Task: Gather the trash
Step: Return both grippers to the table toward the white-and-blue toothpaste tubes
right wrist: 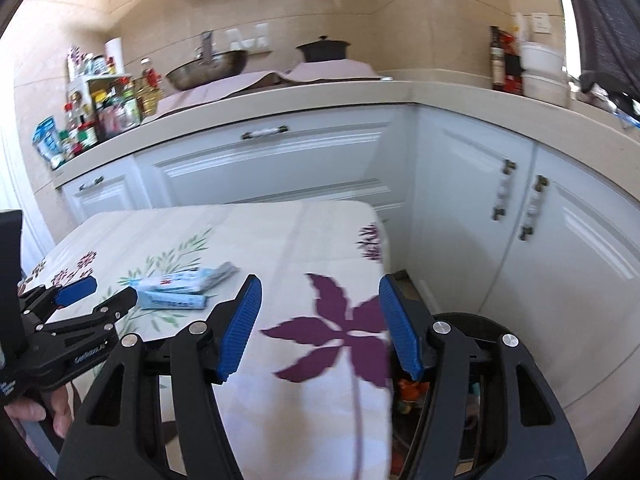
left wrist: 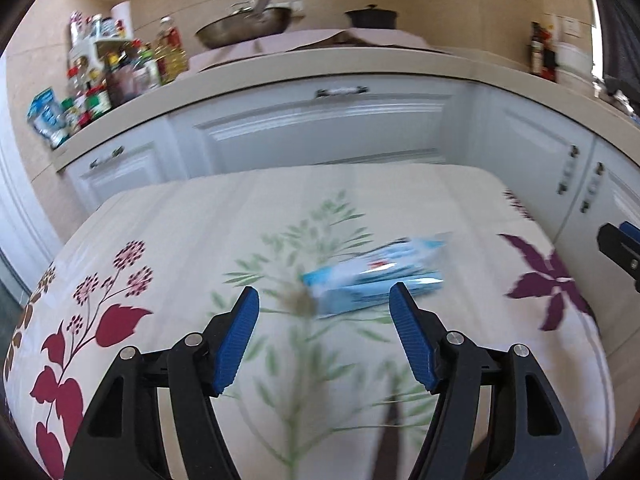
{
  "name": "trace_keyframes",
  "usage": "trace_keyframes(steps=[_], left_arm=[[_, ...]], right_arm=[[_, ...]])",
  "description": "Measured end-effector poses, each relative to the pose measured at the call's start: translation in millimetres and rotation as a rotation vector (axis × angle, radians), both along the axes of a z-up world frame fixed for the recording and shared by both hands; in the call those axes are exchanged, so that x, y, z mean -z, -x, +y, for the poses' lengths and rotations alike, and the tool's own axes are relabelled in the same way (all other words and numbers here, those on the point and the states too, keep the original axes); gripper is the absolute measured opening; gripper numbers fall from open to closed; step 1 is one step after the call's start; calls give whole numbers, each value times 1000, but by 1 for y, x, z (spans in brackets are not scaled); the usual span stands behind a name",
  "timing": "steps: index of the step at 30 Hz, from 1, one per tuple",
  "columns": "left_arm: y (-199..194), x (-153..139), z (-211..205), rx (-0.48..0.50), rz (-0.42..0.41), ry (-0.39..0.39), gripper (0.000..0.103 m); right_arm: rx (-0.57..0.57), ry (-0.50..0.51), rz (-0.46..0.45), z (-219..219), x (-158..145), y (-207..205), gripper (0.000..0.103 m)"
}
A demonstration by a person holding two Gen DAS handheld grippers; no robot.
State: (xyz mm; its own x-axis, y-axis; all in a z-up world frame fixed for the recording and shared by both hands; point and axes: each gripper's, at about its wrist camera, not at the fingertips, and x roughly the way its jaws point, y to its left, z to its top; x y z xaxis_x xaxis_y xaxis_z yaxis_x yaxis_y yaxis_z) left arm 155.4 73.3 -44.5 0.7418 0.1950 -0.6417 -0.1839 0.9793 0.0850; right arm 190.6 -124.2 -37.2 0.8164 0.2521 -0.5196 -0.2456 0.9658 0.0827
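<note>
Blue-and-white wrappers (left wrist: 374, 276) lying flat on the flowered cloth of the counter (left wrist: 180, 224), centre-right of the left wrist view, looks like two or three pieces overlapped, a bit too blurry to count. Brownish crumb or smudge (left wrist: 298, 300) right at their left end. Black trash bin (right wrist: 468, 320) down past the counter's right edge, lower right of the right wrist view, colourful stuff already inside.

Main worry: thin slippery film, so probably easy to pinch the cloth along with it, or grab just one piece and flick the rest off the edge. Crumbs likely to get left behind too.

Left gripper (left wrist: 324, 296): jaws spread apart, nothing between them, aimed at the wrappers but not touching. Right gripper (right wrist: 320, 288): jaws also apart, empty, over the purple flower, well away from the wrappers.
</note>
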Motion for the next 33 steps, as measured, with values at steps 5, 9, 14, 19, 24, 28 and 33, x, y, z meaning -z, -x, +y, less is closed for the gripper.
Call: trace_keyframes(steps=[5, 9, 14, 19, 24, 28, 33], left_arm=[[-1, 7, 21, -23, 18, 4, 66], [2, 7, 36, -44, 19, 16, 66], [8, 8, 56, -70, 18, 26, 66], [11, 6, 72, -92, 15, 40, 66], [14, 5, 85, -109, 8, 51, 66], [15, 6, 94, -124, 10, 59, 66], [15, 8, 99, -133, 14, 71, 66]], right_arm=[[-46, 11, 26, 27, 5, -6, 59], [-85, 27, 40, 49, 9, -10, 59], [-146, 40, 60, 83, 14, -15, 59], [-206, 65, 94, 118, 23, -19, 60], [-233, 93, 133, 140, 32, -25, 60], [-232, 101, 153, 145, 36, -30, 69], [-231, 115, 180, 147, 40, -38, 70]])
